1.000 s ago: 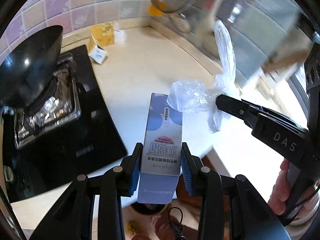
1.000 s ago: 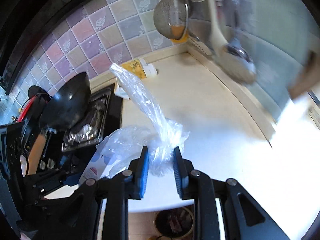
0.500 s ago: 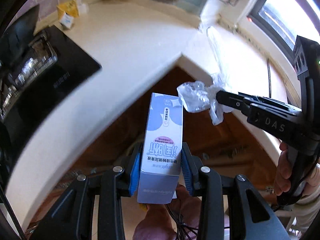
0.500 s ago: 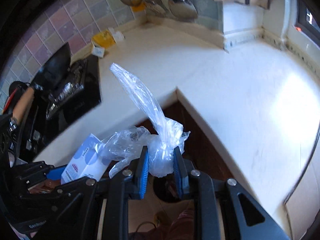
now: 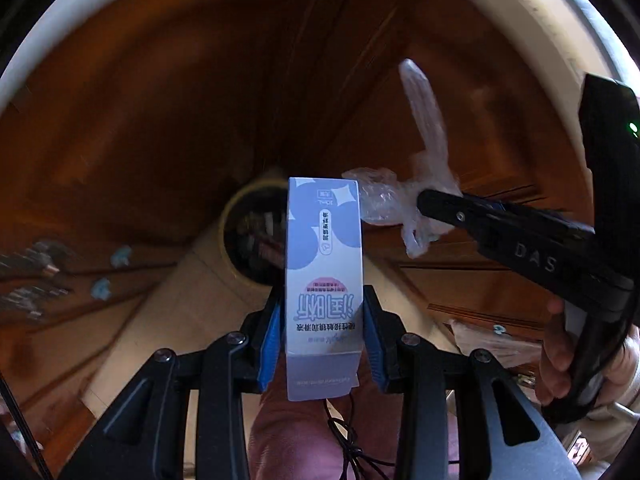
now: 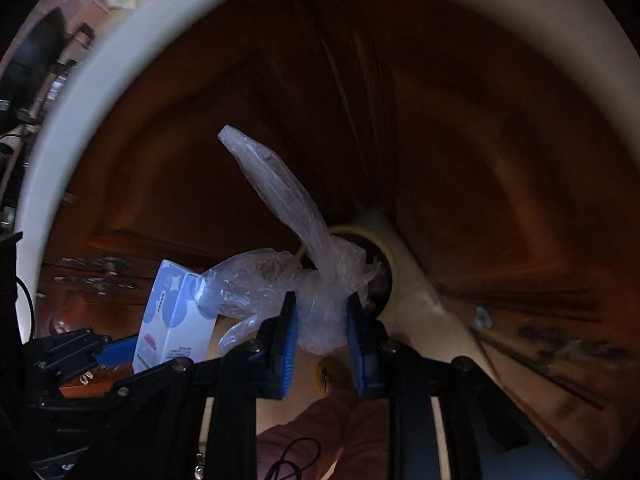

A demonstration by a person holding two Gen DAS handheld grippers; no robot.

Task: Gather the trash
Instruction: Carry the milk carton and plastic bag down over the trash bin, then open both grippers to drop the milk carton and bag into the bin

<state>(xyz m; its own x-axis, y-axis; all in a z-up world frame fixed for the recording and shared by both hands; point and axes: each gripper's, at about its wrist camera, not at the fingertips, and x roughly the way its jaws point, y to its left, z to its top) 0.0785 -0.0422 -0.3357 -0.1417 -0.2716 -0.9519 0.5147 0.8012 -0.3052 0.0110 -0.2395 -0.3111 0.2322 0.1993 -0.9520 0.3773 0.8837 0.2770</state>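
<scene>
Both views pretty blurry, pointing down past the white counter edge [image 5: 44, 60] at brown cabinet doors [image 5: 140, 120].

Left gripper [image 5: 323, 332] clamped narrow on a light blue box [image 5: 325, 264], dead center of the left view, print upside down. Behind the box's top end, a dark round bin [image 5: 248, 240] with a yellowish rim.

Right gripper [image 6: 322, 344] pinching a crumpled clear plastic bag [image 6: 316, 280], lower center of the right view, one long tail sticking up-left. Same bin [image 6: 384, 276] just behind the bag. Box also visible lower left there.
</scene>
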